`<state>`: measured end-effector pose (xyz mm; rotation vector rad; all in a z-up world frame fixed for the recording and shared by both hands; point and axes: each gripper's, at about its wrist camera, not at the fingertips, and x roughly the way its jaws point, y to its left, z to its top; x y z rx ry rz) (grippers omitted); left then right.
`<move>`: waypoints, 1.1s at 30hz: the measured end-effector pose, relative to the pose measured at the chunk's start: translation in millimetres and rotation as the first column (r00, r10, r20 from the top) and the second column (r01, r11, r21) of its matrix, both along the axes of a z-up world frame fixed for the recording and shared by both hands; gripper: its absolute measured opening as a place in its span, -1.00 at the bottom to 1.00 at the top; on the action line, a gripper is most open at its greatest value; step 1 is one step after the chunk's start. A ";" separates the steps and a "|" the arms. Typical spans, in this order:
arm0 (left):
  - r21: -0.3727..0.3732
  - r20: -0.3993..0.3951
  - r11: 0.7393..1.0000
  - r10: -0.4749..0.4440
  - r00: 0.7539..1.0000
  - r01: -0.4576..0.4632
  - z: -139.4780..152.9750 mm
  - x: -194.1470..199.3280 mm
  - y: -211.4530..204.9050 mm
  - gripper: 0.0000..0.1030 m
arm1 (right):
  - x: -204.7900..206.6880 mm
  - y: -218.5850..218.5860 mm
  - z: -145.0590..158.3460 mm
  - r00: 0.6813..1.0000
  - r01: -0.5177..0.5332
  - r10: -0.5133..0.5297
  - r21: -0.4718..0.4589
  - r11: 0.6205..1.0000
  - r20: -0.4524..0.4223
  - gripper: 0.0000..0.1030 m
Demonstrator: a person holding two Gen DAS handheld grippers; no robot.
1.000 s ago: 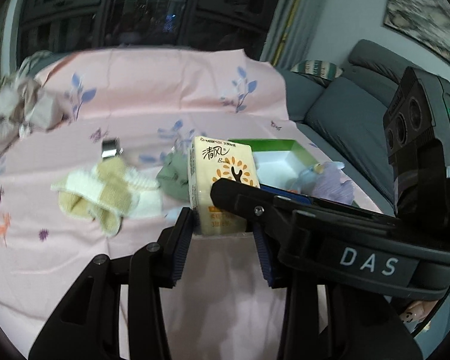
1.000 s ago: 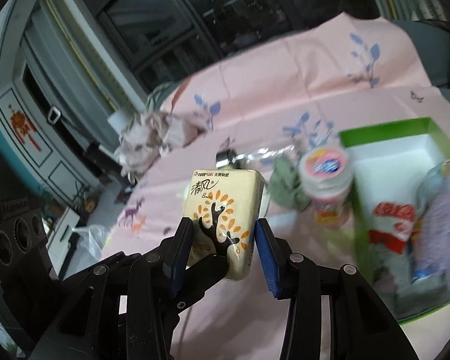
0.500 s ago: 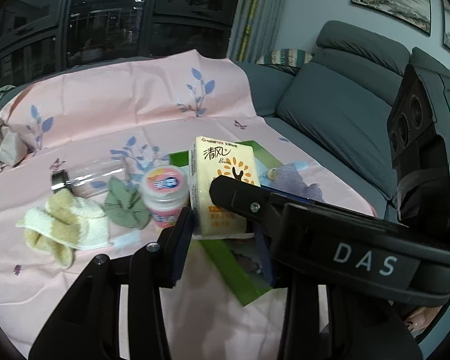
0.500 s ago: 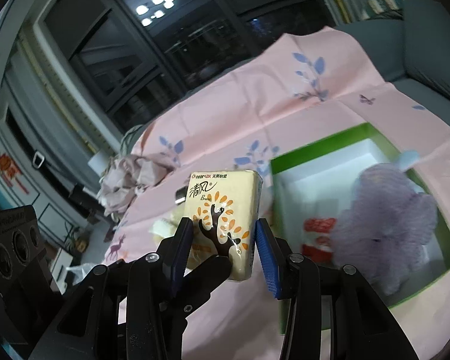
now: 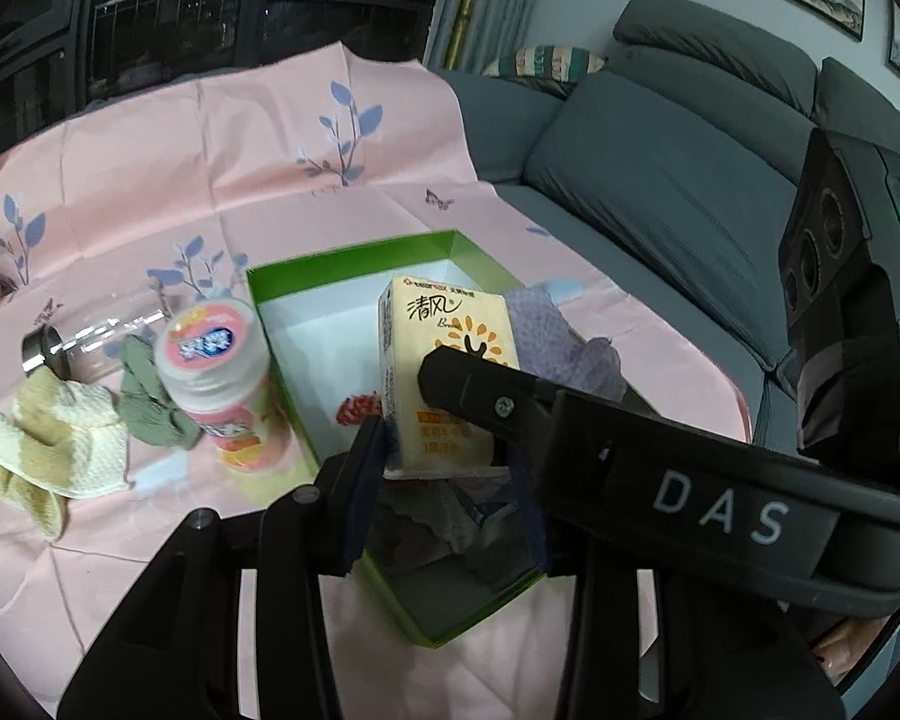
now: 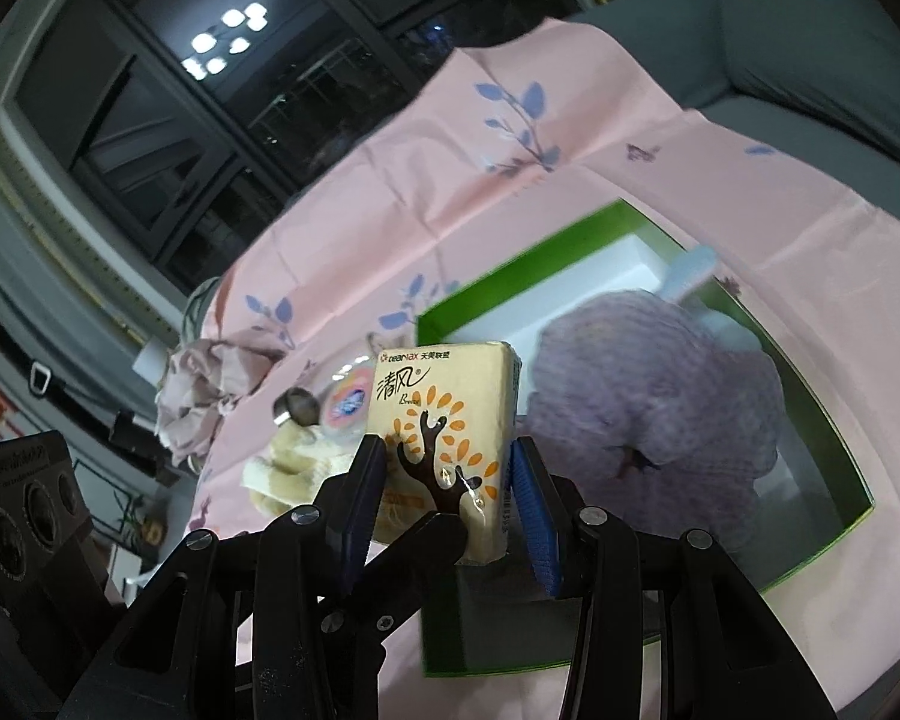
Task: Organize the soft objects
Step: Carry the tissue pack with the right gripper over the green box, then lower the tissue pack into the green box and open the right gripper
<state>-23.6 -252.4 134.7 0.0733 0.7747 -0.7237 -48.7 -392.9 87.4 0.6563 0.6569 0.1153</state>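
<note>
Tissue pack [image 6: 444, 420] upright, pinched betw. both claws: right claw [image 6: 447, 495] pads on its sides, left claw [image 5: 444, 474] clamped at its base, approx. half open. Pack hangs over green box [image 5: 354, 258] w/ purple plush [image 6: 648, 396] inside, on pink cloth [image 5: 210, 156].

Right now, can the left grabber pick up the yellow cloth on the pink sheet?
Probably not yet. The left gripper is clamped on the tissue pack above the green box. The yellow cloth lies uncovered off to its left, so it would need to let go first.
</note>
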 end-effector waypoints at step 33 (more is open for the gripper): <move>0.030 -0.090 0.999 0.041 0.995 -0.038 -28.3 12.1 -5.8 0.38 | 11.1 -12.7 -19.7 0.991 0.077 -0.080 -0.033 0.996 -0.104 0.13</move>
